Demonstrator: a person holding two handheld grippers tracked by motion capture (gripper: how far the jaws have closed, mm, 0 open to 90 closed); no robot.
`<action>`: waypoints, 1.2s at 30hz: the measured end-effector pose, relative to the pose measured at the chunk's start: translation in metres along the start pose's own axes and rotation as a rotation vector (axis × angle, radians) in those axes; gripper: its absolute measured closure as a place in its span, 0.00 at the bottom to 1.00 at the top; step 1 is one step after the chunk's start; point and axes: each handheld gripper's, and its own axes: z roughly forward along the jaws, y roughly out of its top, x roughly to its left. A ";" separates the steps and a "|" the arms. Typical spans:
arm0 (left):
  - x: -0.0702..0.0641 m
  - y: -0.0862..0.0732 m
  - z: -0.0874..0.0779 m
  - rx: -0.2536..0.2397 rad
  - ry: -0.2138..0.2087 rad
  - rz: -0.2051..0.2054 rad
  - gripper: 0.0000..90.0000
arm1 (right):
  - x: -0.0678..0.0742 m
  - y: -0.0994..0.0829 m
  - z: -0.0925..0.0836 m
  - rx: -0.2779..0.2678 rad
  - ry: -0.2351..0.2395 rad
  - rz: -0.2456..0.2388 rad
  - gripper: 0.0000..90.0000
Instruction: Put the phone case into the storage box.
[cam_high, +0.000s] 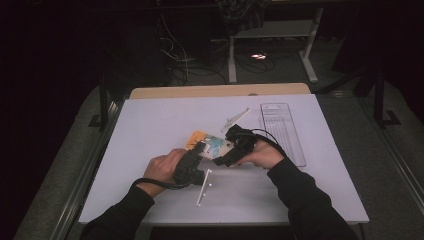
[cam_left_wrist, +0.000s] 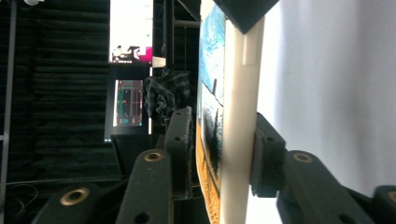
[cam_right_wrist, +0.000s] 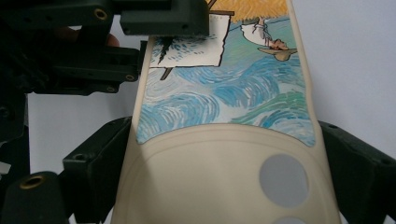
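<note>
A phone case (cam_high: 212, 146) with a painted blue-and-orange back is held just above the white table (cam_high: 150, 130), gripped at both ends. The left gripper (cam_high: 201, 150) pinches its orange end across front and back; the right gripper (cam_high: 226, 156) clamps the cream end by its side edges. A clear tray (cam_high: 282, 131) lies right of the case, a white strip (cam_high: 203, 187) near it toward the person

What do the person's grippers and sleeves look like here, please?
Both grippers, left and right, are black, with blocky jaws and brass-coloured screw holes in their links. A black cable loops from the left one, another from the right. Both sleeves are black.
</note>
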 end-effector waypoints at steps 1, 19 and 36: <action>0.000 0.000 0.000 -0.001 -0.002 0.000 0.76 | 0.000 0.000 0.000 0.000 0.000 -0.003 0.11; 0.003 0.000 -0.003 -0.003 -0.050 0.008 0.89 | -0.001 0.000 0.000 0.011 0.028 0.033 0.10; 0.005 -0.003 -0.004 0.013 -0.041 0.014 0.89 | -0.003 -0.002 -0.007 -0.038 0.066 0.063 0.05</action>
